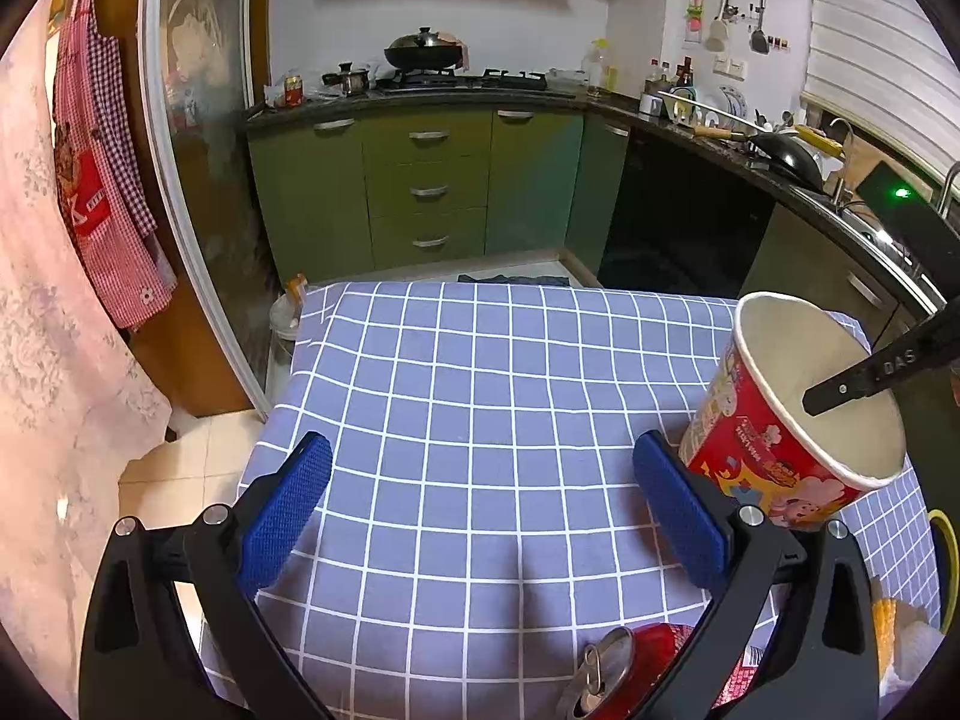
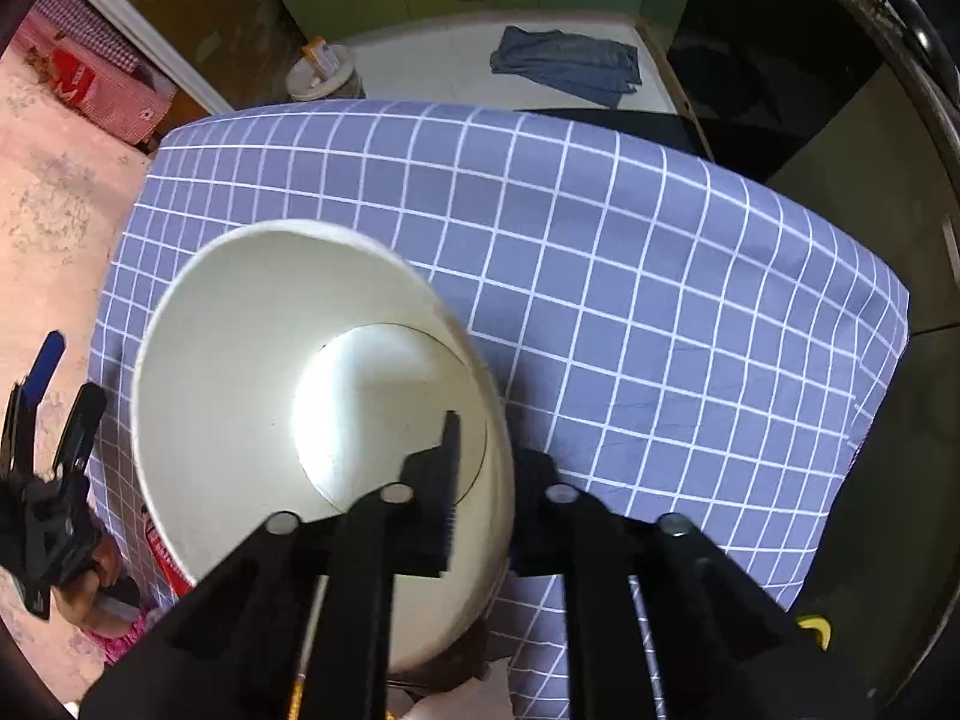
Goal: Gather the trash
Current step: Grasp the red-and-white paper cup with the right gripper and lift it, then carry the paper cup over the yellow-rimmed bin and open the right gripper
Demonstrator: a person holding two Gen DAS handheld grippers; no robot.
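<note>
Right gripper [image 2: 480,480] pointing straight down, jaws pinched on the wall of the paper cup [image 2: 312,396]: one finger inside, one outside, near the rim. Cup upright on the tabletop [image 2: 660,276], at its right side in the left wrist view, looks empty. Left gripper [image 1: 480,510] hovering low over bare cloth, jaws wide open, nothing between.

Risks:
- Thin paper wall, single-side pinch: likely to buckle or fold at the rim on lift, then slip out.
- Off-centre hold: cup likely to swing or tilt once clear of the cloth.
- Red can [image 1: 624,672] lying on its side just below the left gripper, close to the cup: swing could knock it rolling off the edge.
- Loose checked cloth: dragging the cup sideways could bunch it and shift the can.
- Bin location not visible, so carry path unknown.
</note>
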